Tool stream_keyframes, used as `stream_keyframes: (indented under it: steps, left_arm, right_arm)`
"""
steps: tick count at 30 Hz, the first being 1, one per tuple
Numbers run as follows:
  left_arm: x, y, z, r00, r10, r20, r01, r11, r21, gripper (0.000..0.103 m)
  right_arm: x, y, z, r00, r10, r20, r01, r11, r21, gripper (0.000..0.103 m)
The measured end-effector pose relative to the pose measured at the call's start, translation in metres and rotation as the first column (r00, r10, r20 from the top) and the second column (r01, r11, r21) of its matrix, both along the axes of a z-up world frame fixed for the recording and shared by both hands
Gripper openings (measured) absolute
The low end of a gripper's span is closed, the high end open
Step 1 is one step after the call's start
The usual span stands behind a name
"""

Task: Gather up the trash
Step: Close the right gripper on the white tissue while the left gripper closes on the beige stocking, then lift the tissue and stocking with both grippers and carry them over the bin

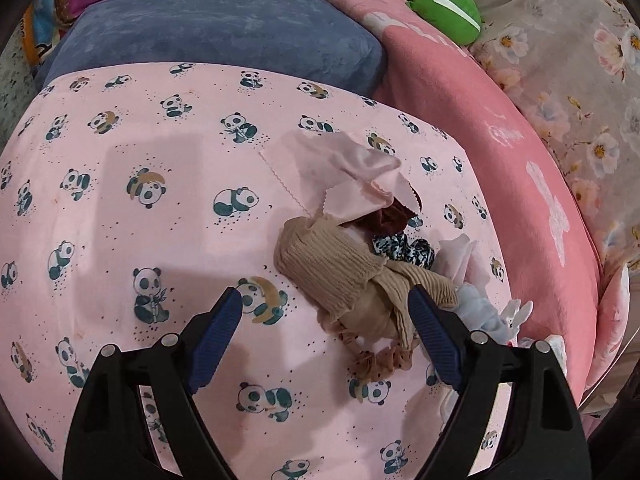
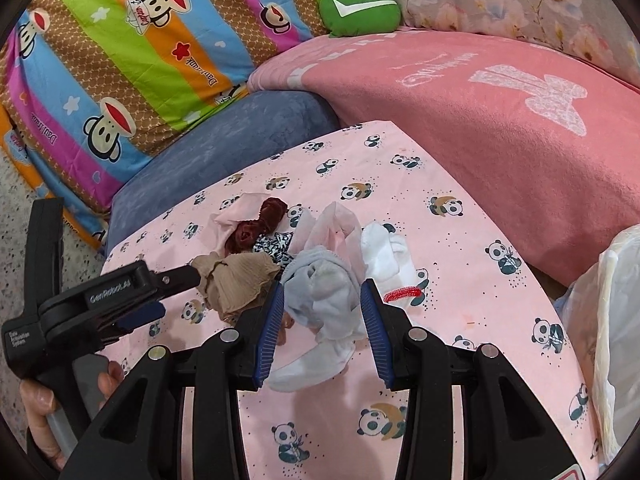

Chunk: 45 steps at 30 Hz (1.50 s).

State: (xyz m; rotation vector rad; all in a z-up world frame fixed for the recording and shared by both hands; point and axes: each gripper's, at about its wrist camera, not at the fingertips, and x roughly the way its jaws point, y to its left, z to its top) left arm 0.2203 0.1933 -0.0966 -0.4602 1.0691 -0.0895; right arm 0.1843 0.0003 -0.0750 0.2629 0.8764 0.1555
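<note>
Spread-fingered, the left gripper [image 1: 325, 312] and right gripper [image 2: 322, 300] are held over scraps [image 2: 320, 280] heaped on a panda-print cloth [image 2: 460, 240].

Bare panda sheet [image 1: 120, 208] left of the clothes pile [image 1: 360, 264]; pink pillow [image 2: 500, 128] blocks the right

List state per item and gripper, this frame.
left gripper: open, jaws around one end of the beige sock
right gripper: open, jaws either side of the grey-white cloth
beige sock: crumpled, lying on the panda sheet
grey-white cloth: bunched, on the sheet
maroon scrunchie: loose in the pile
white sock: lying crumpled
red hair tie: lying flat, apart from the pile
panda sheet: spread flat
</note>
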Motion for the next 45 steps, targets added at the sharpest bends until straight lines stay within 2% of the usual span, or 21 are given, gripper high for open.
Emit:
stream_keyframes:
  steps: [4,6,8,9,11,12,16,23,31,37,45]
  left_arm:
    - [0.014,-0.004,-0.01,0.999,0.001,-0.034,-0.002,0.999,-0.039,0.081]
    - [0.017,-0.006,-0.015,0.999,-0.005,-0.048,0.002,0.998,-0.064,0.08]
    - [0.017,-0.008,-0.017,0.999,-0.014,-0.051,0.01,0.997,-0.075,0.071]
    - [0.017,-0.009,-0.017,0.998,-0.028,-0.05,0.024,0.996,-0.083,0.061]
    - [0.014,-0.011,-0.018,0.998,-0.041,-0.052,0.037,0.996,-0.079,0.049]
    - [0.013,-0.011,-0.018,0.998,-0.047,-0.048,0.044,0.996,-0.079,0.036]
    - [0.006,-0.01,-0.011,0.998,-0.056,-0.027,0.054,0.995,-0.081,0.021]
    - [-0.014,-0.014,0.026,0.996,-0.066,0.061,0.069,0.996,-0.053,0.019]
    - [-0.037,-0.036,0.073,0.98,-0.112,0.163,0.115,0.993,-0.011,0.019]
    - [-0.057,-0.063,0.101,0.957,-0.177,0.229,0.176,0.984,0.027,0.019]
    - [-0.084,-0.102,0.128,0.911,-0.28,0.303,0.264,0.96,0.095,0.02]
  right_arm:
    - [0.004,-0.003,-0.005,1.0,-0.005,-0.009,0.005,1.0,0.007,0.038]
    - [0.005,-0.004,-0.008,1.0,-0.002,-0.017,0.002,1.0,0.011,0.029]
    - [0.005,-0.003,-0.011,1.0,0.009,-0.027,-0.008,1.0,0.018,0.021]
    - [0.005,-0.003,-0.012,1.0,0.012,-0.029,-0.011,1.0,0.02,0.017]
    - [0.004,-0.002,-0.012,0.999,0.019,-0.032,-0.018,1.0,0.025,0.014]
    - [0.002,-0.001,-0.012,0.999,0.023,-0.03,-0.022,0.999,0.031,0.012]
    - [-0.005,0.001,-0.005,0.999,0.037,-0.012,-0.036,0.999,0.036,0.009]
    - [-0.022,-0.003,0.022,0.998,0.038,0.055,-0.041,0.997,0.059,0.008]
    - [-0.048,-0.019,0.073,0.985,0.009,0.171,-0.023,0.996,0.082,0.008]
    - [-0.069,-0.038,0.104,0.971,-0.033,0.239,0.013,0.996,0.086,0.008]
    - [-0.099,-0.075,0.133,0.949,-0.108,0.298,0.083,0.992,0.095,0.008]
